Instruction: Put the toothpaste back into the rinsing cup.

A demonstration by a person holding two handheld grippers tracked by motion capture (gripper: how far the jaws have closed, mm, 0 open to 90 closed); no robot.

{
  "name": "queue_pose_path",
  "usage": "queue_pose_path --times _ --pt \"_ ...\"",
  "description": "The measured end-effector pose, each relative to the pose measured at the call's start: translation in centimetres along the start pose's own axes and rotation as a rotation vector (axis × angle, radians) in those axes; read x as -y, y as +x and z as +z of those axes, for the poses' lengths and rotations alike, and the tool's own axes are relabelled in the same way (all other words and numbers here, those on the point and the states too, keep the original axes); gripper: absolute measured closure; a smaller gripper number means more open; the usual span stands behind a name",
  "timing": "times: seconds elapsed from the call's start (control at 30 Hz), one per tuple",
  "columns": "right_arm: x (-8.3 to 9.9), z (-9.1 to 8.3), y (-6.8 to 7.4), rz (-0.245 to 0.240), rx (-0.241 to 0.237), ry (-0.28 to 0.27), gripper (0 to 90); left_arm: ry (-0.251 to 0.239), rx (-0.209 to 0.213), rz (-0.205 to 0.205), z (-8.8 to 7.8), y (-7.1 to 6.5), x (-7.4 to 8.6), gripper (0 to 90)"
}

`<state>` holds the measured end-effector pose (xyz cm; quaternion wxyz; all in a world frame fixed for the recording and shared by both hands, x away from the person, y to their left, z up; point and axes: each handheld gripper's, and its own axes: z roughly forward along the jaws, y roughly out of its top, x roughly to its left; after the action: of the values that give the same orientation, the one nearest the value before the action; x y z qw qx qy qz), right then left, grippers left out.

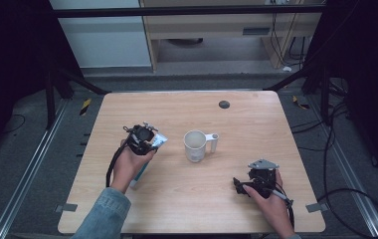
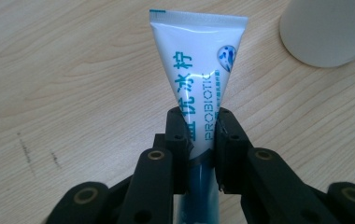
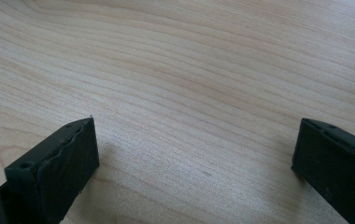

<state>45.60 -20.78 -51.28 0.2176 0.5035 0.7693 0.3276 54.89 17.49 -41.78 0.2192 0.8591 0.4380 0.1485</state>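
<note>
A white toothpaste tube with teal print sits clamped between the jaws of my left gripper, crimped flat end pointing away from the camera. From above, the left gripper hangs over the table's left half with the tube slanting down beneath the hand. A white cup with a side handle stands at the table's middle, to the right of the tube; its rounded side shows at the upper right. My right gripper rests low over bare wood at the front right, jaws wide apart, nothing between them.
The wooden table has a small dark round disc near its far edge. Cables trail on the floor to the right of the table, and dark frame legs stand at both far corners.
</note>
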Motion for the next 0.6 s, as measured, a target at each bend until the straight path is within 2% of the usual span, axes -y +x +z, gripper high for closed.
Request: queue_pose_path --times 0.37,0.6 --pt "0.0 0.0 0.0 0.001 -0.001 0.0 0.6 -0.035 0.0 0.002 -1.3 0.5 0.0 77.4" --pt "0.0 0.0 0.0 0.001 -0.001 0.0 0.6 -0.091 0.017 0.014 -2.5 -0.3 -0.5 77.4"
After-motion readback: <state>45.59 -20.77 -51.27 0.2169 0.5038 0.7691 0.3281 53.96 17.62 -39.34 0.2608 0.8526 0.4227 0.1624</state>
